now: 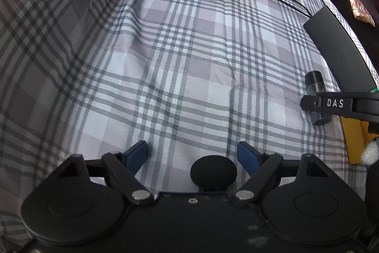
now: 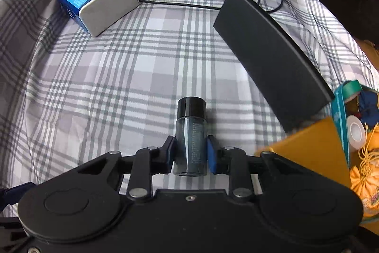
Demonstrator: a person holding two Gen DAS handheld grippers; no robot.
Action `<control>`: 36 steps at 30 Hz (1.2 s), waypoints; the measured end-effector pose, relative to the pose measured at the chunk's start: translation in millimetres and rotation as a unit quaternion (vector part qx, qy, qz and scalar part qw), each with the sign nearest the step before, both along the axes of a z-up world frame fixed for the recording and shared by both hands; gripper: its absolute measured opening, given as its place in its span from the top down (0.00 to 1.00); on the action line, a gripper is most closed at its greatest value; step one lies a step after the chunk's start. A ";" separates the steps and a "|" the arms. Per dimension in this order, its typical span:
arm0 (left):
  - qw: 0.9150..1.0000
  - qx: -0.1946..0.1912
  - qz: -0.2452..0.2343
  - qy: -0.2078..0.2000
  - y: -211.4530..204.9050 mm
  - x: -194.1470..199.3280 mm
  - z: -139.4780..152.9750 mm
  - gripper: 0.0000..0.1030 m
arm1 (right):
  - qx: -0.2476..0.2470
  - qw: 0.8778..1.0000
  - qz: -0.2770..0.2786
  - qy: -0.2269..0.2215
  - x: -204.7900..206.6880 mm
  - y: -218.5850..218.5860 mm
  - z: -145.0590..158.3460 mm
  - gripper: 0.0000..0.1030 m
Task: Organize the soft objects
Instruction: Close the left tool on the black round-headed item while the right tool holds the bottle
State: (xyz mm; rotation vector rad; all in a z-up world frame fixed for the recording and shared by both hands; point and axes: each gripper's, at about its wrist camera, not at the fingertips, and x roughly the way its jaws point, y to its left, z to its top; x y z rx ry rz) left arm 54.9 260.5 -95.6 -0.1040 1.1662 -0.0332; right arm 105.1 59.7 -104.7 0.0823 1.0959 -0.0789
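The right gripper point(image 2: 190, 153) clamps a small dark bottle point(image 2: 190, 134) lying on the plaid bedspread point(image 2: 118, 87); the left gripper point(image 1: 192, 154) hovers open and empty. A straight, level lift toward the box point(image 2: 341, 125) nearby should prevent slipping.

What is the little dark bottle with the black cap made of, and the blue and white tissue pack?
The small dark bottle, pinched between the right gripper's pads, looks like see-through tinted glass or hard plastic, glossy; its black cap looks like shiny plastic. The blue and white tissue pack seems wrapped in thin printed plastic film: its corners are soft and rounded.
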 end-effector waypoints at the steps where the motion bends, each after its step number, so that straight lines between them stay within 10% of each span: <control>1: 1.000 0.004 -0.001 -0.003 -1.6 -0.6 -0.6 0.21 | 0.001 1.000 -0.002 0.002 -5.3 -2.0 0.1 0.72; 14: 0.999 0.047 -0.011 -0.012 -9.3 8.1 -16.1 0.00 | -0.010 1.000 0.021 -0.005 -35.3 -5.3 -0.6 0.72; 36: 0.998 0.055 -0.019 -0.032 -10.9 4.8 -17.8 0.00 | 0.048 0.998 0.041 0.027 -16.3 -13.5 -3.4 0.53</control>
